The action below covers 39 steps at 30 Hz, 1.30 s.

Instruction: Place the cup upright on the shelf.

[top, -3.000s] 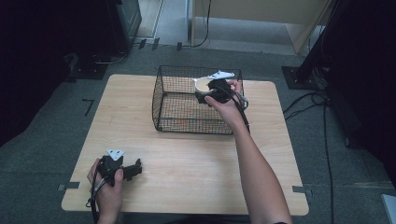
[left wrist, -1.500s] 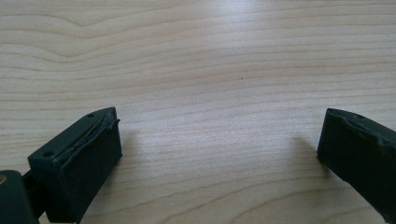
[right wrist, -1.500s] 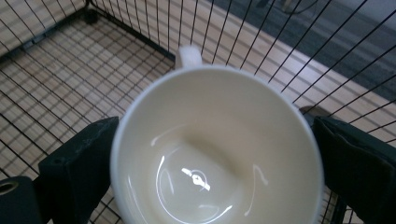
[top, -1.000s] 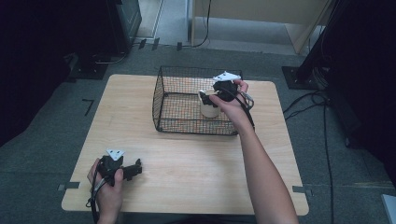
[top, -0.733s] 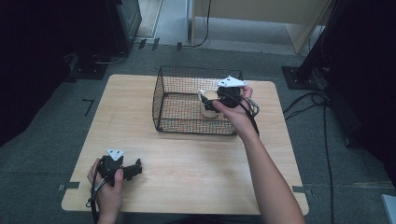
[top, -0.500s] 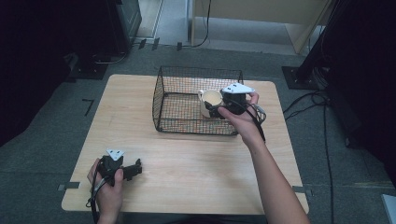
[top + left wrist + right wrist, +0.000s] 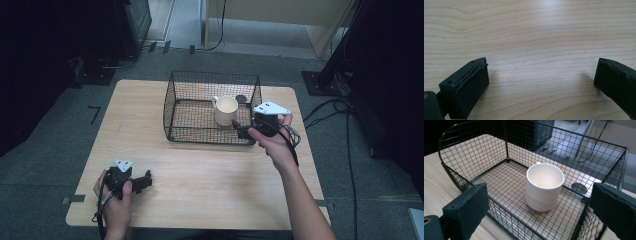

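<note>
I see a black wire basket [image 7: 212, 107] sitting on the far half of the wooden table [image 7: 200, 175], and I use it as my landmark. A white mug [image 7: 225, 110] stands upright inside the basket, on the right part of its floor, with its handle turned to the far left. In the right gripper view the mug [image 7: 544, 186] is empty and sits near the basket's [image 7: 499, 157] right wall. My right gripper [image 7: 243, 130] is held in my right hand [image 7: 272, 142] at the basket's near right corner, just outside the wire, and it points in at the mug. Its jaws are spread wide apart and they hold nothing; one jaw is at the front wall and the other is by the right wall. A small round dark hole [image 7: 578, 188] in the table shows behind the mug, by the basket's far right corner. My left gripper [image 7: 145, 181] is in my left hand [image 7: 116, 207], well apart from the basket, near the front left of the table. Its jaws are also wide apart with nothing in them, low over the bare wood [image 7: 536, 37].
</note>
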Each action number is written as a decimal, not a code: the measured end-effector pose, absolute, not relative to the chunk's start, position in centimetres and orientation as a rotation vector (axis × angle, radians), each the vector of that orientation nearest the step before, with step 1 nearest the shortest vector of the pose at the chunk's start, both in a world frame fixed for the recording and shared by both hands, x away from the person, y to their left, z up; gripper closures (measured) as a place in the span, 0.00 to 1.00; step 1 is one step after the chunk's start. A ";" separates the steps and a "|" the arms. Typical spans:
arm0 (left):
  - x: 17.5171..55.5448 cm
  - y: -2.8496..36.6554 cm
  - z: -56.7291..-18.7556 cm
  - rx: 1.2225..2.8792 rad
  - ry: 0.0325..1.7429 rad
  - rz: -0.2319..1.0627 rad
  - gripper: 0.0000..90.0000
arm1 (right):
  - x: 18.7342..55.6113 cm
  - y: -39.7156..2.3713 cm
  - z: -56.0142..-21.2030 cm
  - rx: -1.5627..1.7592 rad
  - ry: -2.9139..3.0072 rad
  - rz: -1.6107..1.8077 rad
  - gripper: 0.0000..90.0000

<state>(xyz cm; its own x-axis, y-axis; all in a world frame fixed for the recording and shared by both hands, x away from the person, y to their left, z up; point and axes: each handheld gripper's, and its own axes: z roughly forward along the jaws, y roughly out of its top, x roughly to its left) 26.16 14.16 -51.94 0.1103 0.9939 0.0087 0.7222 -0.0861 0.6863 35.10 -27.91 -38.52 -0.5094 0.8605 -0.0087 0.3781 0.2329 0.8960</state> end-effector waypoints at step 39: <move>26.1 14.2 -51.9 1.870 1.665 0.670 0.00 | 24.7 -40.2 -44.5 1.327 1.881 1.119 0.03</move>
<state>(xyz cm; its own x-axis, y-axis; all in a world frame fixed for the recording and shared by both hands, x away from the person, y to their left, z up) 26.15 14.18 -51.94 0.1120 0.9937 0.0103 0.7235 -0.0887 0.6846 24.68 -40.15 -44.46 -0.3421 0.9396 0.0120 0.4589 0.1559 0.8747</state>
